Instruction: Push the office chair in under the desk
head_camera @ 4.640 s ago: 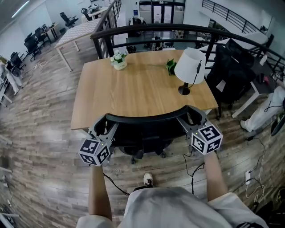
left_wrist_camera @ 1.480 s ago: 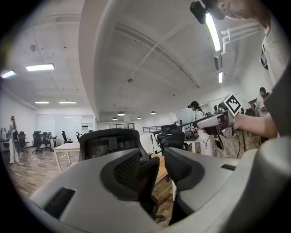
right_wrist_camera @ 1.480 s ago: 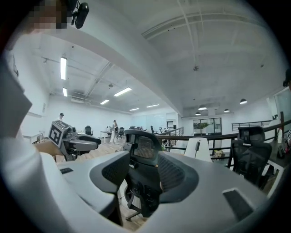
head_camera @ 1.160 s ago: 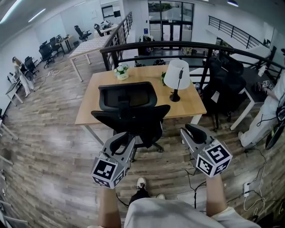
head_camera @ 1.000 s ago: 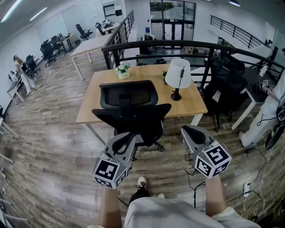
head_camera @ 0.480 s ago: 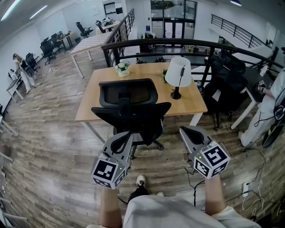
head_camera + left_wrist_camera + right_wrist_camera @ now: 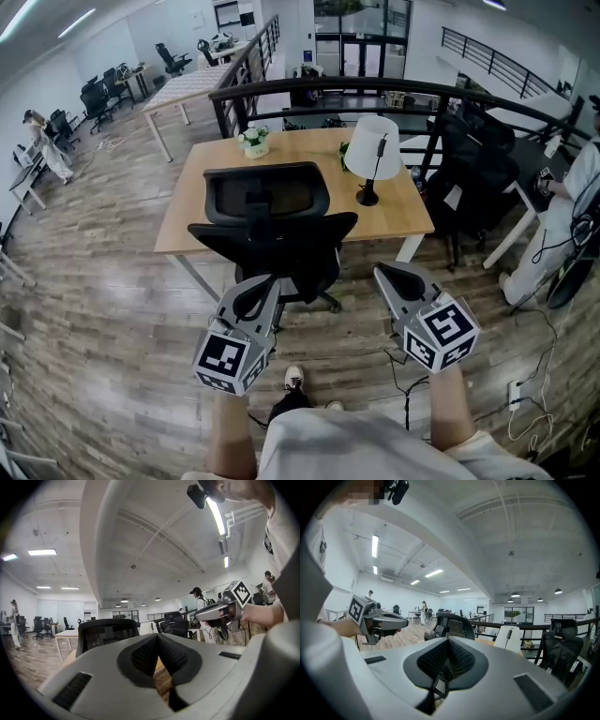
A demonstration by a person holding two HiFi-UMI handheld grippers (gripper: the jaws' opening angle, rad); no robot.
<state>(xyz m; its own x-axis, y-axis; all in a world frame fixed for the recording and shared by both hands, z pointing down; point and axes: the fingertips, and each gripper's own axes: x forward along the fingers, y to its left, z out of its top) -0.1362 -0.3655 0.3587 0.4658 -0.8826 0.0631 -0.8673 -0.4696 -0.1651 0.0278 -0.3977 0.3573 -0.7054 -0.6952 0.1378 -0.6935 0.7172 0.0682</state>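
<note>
The black office chair (image 7: 267,192) stands on the wooden floor, out from the wooden desk (image 7: 202,187); its backrest rises in front of the desk's near edge. My left gripper (image 7: 255,292) and right gripper (image 7: 389,277) are held level, side by side, short of the chair and apart from it. Both are shut with nothing between the pads. In the left gripper view the chair (image 7: 107,634) shows just beyond the shut left gripper (image 7: 157,651). In the right gripper view the chair (image 7: 452,626) stands ahead of the shut right gripper (image 7: 447,656).
On the desk stand a white lamp (image 7: 372,150) and a small potted plant (image 7: 251,141). A second black chair (image 7: 478,159) sits at the right, beside a black railing (image 7: 309,89). Cables (image 7: 403,361) lie on the floor by my shoe (image 7: 292,377). A person (image 7: 562,216) stands at the far right.
Several seconds ago the chair was under the desk with both grippers at its backrest. Over the last second the chair has stood out from the desk and the grippers have barely moved.
</note>
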